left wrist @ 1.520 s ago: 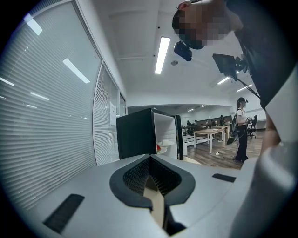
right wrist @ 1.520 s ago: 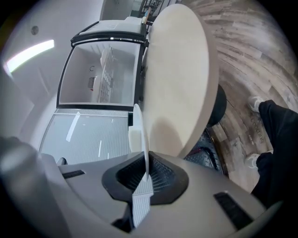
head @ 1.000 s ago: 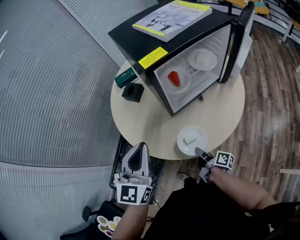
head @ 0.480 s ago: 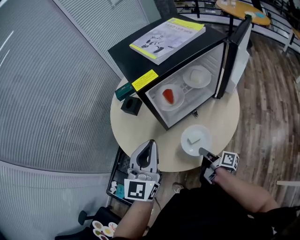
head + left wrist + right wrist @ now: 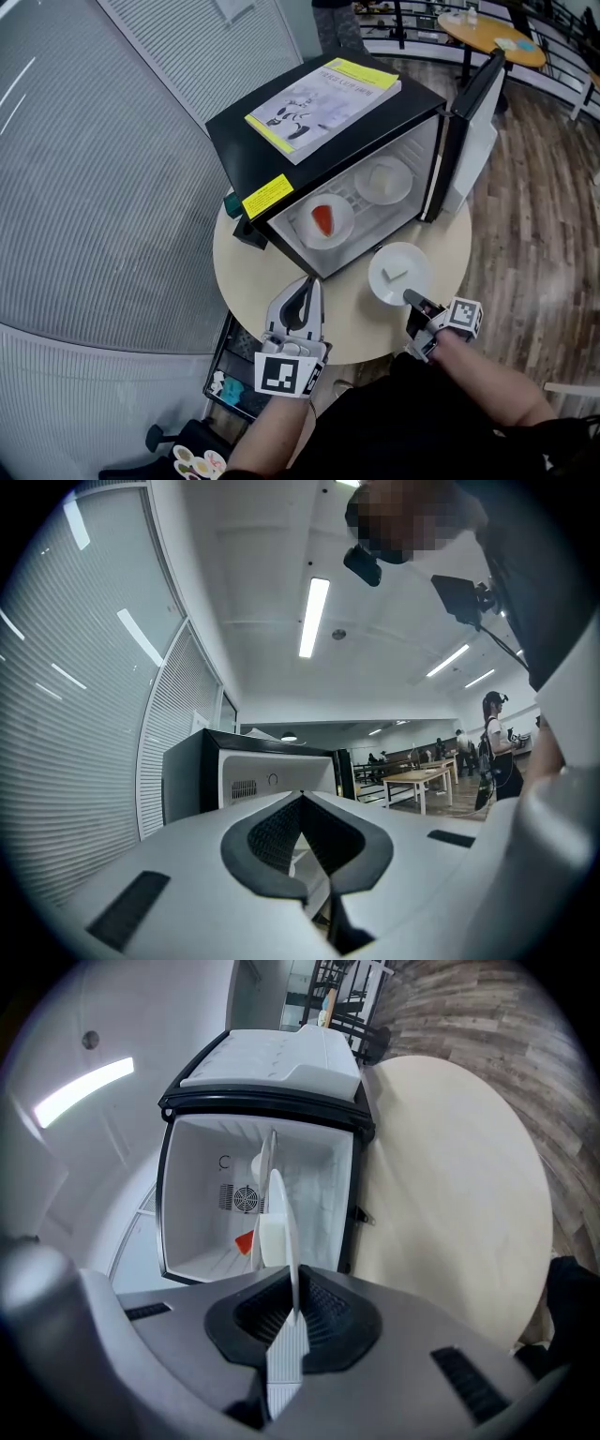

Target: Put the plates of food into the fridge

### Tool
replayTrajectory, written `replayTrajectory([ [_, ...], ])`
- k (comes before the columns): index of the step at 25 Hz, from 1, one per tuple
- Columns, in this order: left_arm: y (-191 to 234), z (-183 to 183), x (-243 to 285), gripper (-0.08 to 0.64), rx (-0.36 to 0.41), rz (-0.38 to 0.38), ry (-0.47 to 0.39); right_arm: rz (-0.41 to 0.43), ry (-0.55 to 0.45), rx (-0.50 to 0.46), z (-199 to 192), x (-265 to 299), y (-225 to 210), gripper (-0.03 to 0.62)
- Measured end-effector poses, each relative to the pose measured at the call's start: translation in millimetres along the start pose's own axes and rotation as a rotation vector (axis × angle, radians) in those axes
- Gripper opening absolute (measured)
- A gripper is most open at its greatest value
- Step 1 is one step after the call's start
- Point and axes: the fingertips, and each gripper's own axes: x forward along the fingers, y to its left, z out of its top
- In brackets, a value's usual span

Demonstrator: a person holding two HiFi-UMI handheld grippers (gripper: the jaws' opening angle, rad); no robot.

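Note:
A black mini fridge [image 5: 281, 159] stands on the round table [image 5: 352, 323] with its door [image 5: 472, 127] open. Inside lie a plate with red food [image 5: 323, 222] and a plate with pale food [image 5: 382, 180]. My right gripper [image 5: 410, 298] is shut on the near rim of a third white plate [image 5: 398, 272] carrying a small pale piece, held just above the table in front of the fridge. In the right gripper view this plate [image 5: 281, 1227] shows edge-on between the right gripper [image 5: 289, 1321] pads, facing the fridge interior [image 5: 202, 1204]. My left gripper [image 5: 302, 305] is shut and holds nothing, and it hovers over the table's near edge.
A yellow-edged book [image 5: 323, 94] lies on the fridge top. A green box [image 5: 231, 202] and a black cube [image 5: 246, 234] peek out left of the fridge. A rack [image 5: 230, 380] sits under the table. Ribbed wall panels [image 5: 94, 187] stand at the left, wood floor at the right.
Both grippers have moved forward toward the fridge. The right one has carried its plate from the table's near edge up close to the fridge opening.

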Motion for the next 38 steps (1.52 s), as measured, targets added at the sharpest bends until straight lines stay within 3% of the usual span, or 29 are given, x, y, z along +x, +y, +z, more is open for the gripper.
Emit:
replayTrajectory([
  [20, -16.1, -14.2, 82.1, 0.003, 0.018, 0.075, 0.004, -0.008, 0.080, 0.030, 83.2, 32.8, -14.6, 0.020],
  [38, 6.5, -38.6, 126.3, 0.003, 0.027, 0.105, 0.066, -0.048, 0.130, 0.049, 105.4, 84.9, -42.6, 0.020],
])
